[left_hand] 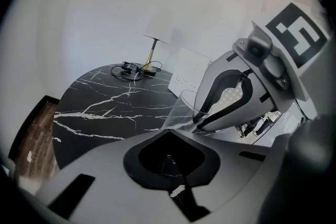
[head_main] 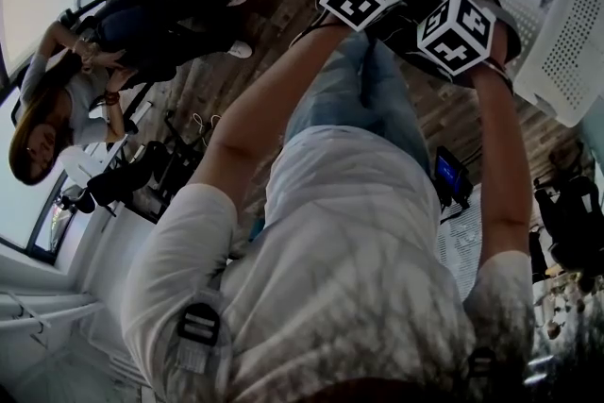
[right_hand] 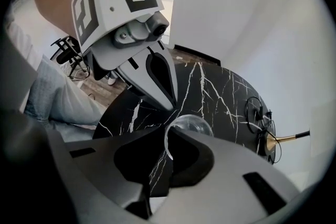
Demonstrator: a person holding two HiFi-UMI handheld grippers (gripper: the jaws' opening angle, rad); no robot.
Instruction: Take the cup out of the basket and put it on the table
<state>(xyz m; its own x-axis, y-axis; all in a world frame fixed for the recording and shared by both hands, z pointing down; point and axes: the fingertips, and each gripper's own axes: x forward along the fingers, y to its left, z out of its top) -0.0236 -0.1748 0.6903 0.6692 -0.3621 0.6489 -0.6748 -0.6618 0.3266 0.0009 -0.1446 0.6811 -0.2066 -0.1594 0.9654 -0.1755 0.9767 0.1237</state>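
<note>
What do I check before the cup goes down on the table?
1. Cup held by right claw: ok, jaws pinch its wall.
2. Cup clear of basket: ok, it hangs over the table.
3. Landing spot bare: ok; lamp and cables sit at the far edge.
4. Left claw clear of cup: not ok, shut, tip close to the rim.
5. Cup upright: cannot tell.

Office-like room, office chair (right_hand: 67,49), seated person (head_main: 85,80) (marble table (left_hand: 105,107))
</note>
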